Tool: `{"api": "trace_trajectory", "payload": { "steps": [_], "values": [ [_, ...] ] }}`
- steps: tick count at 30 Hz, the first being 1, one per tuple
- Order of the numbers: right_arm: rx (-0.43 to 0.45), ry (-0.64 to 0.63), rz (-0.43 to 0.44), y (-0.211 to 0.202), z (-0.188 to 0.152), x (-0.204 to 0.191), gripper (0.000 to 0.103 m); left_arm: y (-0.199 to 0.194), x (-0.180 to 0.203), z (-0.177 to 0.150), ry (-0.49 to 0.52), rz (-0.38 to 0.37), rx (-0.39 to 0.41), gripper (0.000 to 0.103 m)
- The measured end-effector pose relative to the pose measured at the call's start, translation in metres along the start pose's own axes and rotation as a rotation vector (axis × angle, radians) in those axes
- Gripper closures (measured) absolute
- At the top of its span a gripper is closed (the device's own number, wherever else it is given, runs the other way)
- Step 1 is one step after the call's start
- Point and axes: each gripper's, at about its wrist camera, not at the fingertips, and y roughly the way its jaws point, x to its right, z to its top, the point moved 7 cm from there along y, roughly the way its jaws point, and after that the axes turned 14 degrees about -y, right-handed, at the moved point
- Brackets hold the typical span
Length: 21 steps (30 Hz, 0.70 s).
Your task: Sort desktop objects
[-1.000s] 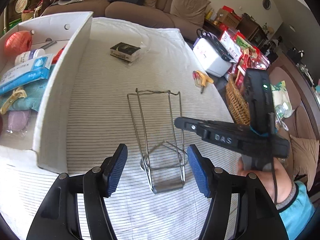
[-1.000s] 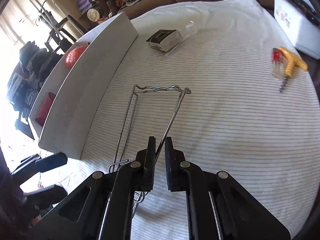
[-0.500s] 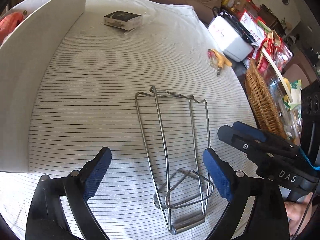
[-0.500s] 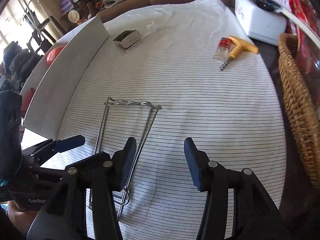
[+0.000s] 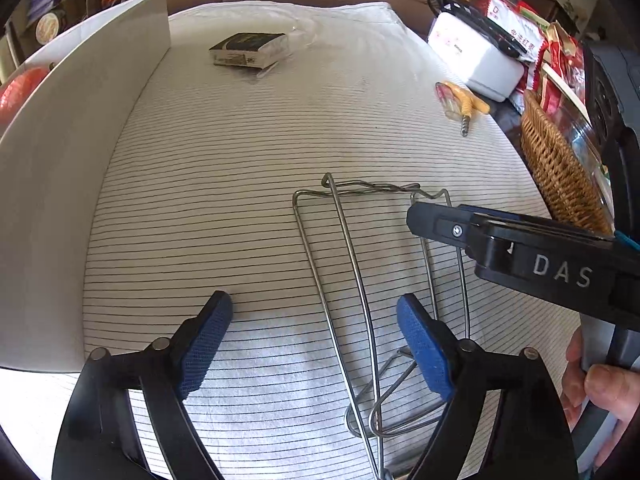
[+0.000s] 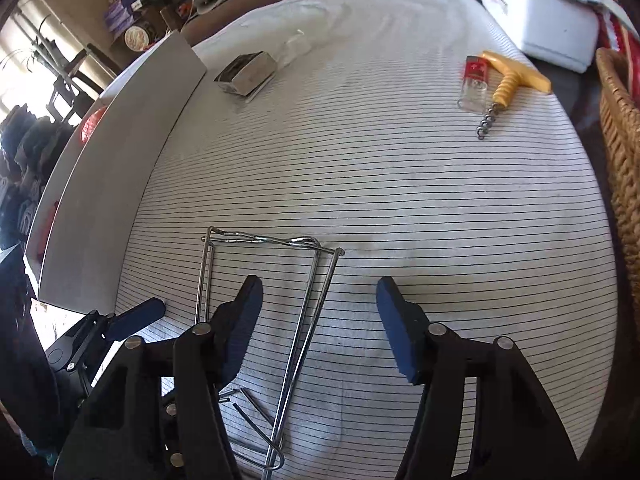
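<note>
- Compared with a second ago, the right tool (image 6: 318, 320) is no longer seen pressed together on a rod of the wire rack (image 5: 372, 304); its blue pads now stand apart with nothing pinched.
- In the left wrist view the rack has come closer to the left tool (image 5: 314, 344) than it was a second ago, and the white box (image 5: 72, 168) now shows only its outer wall.
- Both tools are pitched steeply down toward the striped table (image 6: 400, 200). A hand (image 5: 600, 392) is seen on the right tool's grip, at the rack's right.
- Left tool: spread wide, jaws closing; the rack's left rods lie between the pads, untouched. The right pad sits over the rack's middle.
- Right tool: partly spread, jaws closing; two rack rods run between the pads, free of both. The rack's wire loop end is seen beneath the left finger.
- The wire rack is lying flat on the table, just right of the white box's near end.
- Beyond the rack, a dark packet (image 5: 248, 50) is lying by the box's far corner; a yellow-handled corkscrew (image 6: 504, 88) and a small red-capped bottle (image 6: 474, 84) lie well off to the rack's far right, near a wicker basket (image 5: 560, 168).
</note>
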Motion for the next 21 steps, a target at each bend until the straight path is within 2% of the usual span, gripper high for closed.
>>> {"api": "trace_trajectory", "payload": {
  "steps": [1,2,3,4,5,7,8,21],
  "values": [
    [-0.001,-0.004,-0.010,0.002,0.002,-0.001,0.070,0.000,0.001,0.000,0.014,0.012,0.006,0.031],
    [-0.011,-0.011,-0.014,0.004,0.004,-0.003,0.079,-0.001,0.001,0.001,0.026,0.026,0.012,0.046],
    [-0.020,-0.018,-0.029,0.006,0.004,-0.005,0.084,-0.002,0.002,0.002,0.030,0.021,0.012,0.053],
    [-0.025,-0.025,-0.042,0.008,0.005,-0.006,0.087,-0.002,0.003,0.003,0.024,0.012,0.006,0.068],
    [-0.026,-0.030,-0.041,0.009,0.005,-0.008,0.095,-0.002,0.004,0.003,0.017,-0.006,-0.006,0.081],
    [-0.005,-0.024,-0.031,0.009,0.006,-0.011,0.096,-0.004,0.005,0.004,0.016,-0.004,-0.003,0.083],
    [0.011,-0.024,-0.034,0.007,0.007,-0.012,0.096,-0.005,0.007,0.004,0.014,-0.026,-0.002,0.094],
    [0.123,-0.090,-0.021,-0.051,0.028,-0.044,0.097,-0.055,0.006,0.021,-0.031,-0.099,0.046,0.095]
  ]
}}
